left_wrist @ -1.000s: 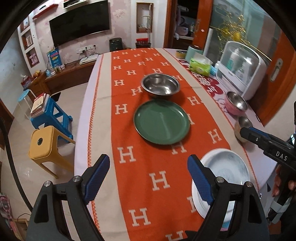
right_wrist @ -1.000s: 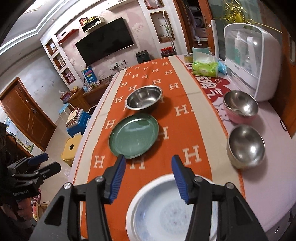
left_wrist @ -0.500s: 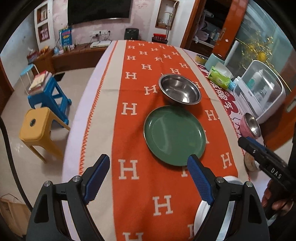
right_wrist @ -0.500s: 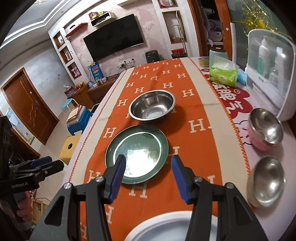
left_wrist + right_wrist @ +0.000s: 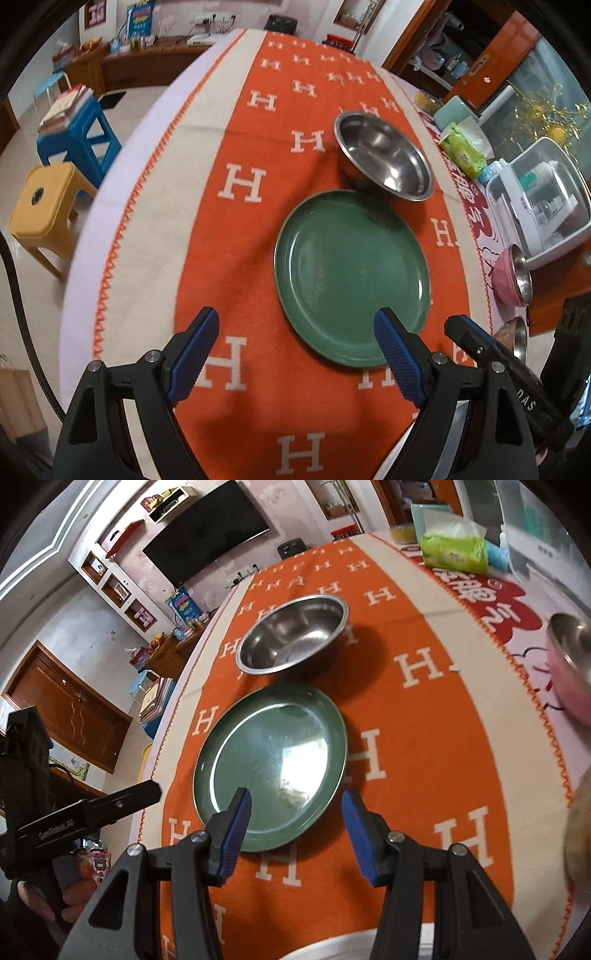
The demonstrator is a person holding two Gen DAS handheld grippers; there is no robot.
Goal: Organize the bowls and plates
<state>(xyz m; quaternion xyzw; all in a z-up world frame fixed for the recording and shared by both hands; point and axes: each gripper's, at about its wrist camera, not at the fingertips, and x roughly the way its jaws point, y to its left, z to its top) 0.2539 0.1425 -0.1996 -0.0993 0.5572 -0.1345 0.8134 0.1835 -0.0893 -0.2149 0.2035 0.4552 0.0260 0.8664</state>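
Right wrist view: right gripper (image 5: 295, 814) half-spread and empty over green plate (image 5: 271, 771) at centre; left gripper (image 5: 295, 349) wide, empty; approach step; next, jaws likely must straddle the near rim.

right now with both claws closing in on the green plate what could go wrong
1. The green plate lies flat on the orange cloth; an open claw may snag fabric instead of getting under the rim.
2. The steel bowl sits right behind the plate, so a push forward could knock it.
3. The left claw and the right one crowd the same near edge and might collide.
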